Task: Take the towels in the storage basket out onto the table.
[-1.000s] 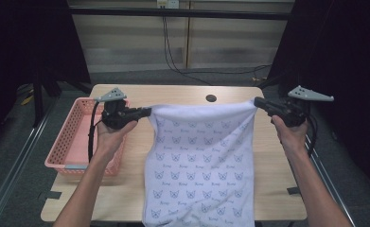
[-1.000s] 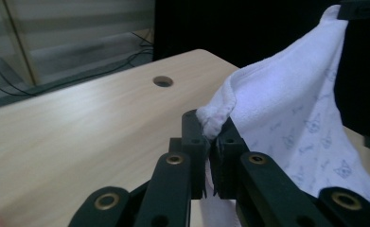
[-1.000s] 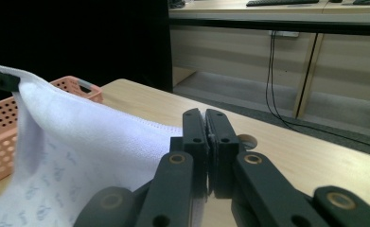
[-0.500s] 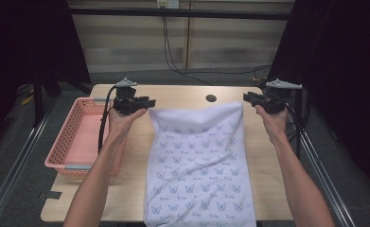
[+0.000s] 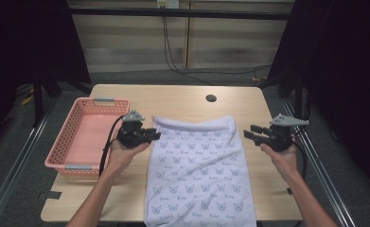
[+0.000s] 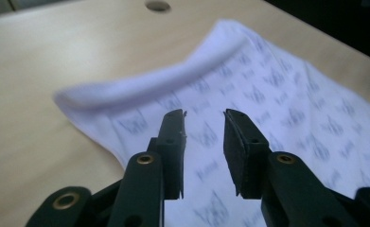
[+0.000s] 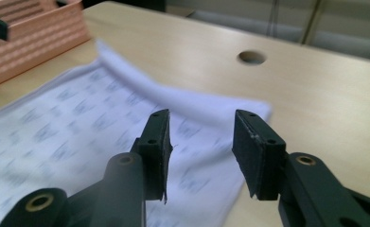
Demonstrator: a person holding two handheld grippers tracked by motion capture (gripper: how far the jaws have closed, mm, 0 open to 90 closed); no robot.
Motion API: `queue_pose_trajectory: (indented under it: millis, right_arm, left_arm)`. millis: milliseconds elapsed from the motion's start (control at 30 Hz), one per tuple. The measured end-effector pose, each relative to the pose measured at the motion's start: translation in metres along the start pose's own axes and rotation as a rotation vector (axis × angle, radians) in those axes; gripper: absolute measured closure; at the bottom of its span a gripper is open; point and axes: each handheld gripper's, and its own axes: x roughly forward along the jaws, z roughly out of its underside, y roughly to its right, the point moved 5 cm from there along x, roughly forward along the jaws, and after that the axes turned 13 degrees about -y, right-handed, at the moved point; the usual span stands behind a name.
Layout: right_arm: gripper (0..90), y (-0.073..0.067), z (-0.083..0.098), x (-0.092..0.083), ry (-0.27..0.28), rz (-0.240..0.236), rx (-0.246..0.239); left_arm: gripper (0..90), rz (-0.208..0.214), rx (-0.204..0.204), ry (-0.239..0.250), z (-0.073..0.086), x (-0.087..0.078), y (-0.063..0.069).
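The white cloth (image 5: 199,170) lies flat on the table (image 5: 182,97), its near end running over the table's front edge, its far hem puffed into a soft roll between the two hands. It is printed with small grey-blue animal-face motifs.

Left tongs (image 5: 150,135): jaws have just been closing a little after opening; in the left gripper view (image 6: 204,125) they stand apart with nothing pinched, cloth lying beneath them. Right tongs (image 5: 249,131): jaws have just been opening; in the right gripper view (image 7: 201,127) they stand wider apart, empty, hovering by the cloth's far right corner. Neither grips the cloth.

Risks, judged from this layout:
- The far hem is not flat; the roll could set a crease if the cloth is folded over it. Cause: fabric released while slack.
- The overhang at the front edge may drag the cloth toward the person if a corner is lifted. Cause: hanging weight, smooth wood.
- A pinch on the rolled hem may catch two layers or only the top one. Cause: thin, limp knit that bunches.
- Left tongs sit near the pink basket (image 5: 85,137); a wide swing could knock its rim.

Materials: cloth soft, matte, thin; table pale wood laminate, rounded corners, one dark round hole (image 5: 211,98); basket rigid plastic, slatted walls, rectangular; tongs' pads black, flat.
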Motion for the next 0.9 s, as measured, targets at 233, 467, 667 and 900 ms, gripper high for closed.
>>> queue_pose_trajectory:
  millis: [233,467,667,900]
  right_arm:
    - [54.1,-0.038,0.059,0.020,-0.157,-0.097,-0.043]
    - [49.8,-0.048,0.083,0.049,-0.301,-0.033,-0.136]
    - [65.1,-0.044,0.095,0.032,-0.319,0.022,-0.119]
    - [81.8,-0.056,0.109,0.014,-0.348,0.021,-0.131]
  left_arm:
    - [69.2,0.087,0.054,-0.152,0.060,0.032,0.040]
    - [61.3,0.023,0.084,-0.195,0.070,0.046,0.034]
    - [61.0,-0.033,0.116,-0.185,0.072,0.046,0.035]
    - [85.3,0.074,0.142,-0.209,0.084,0.040,0.052]
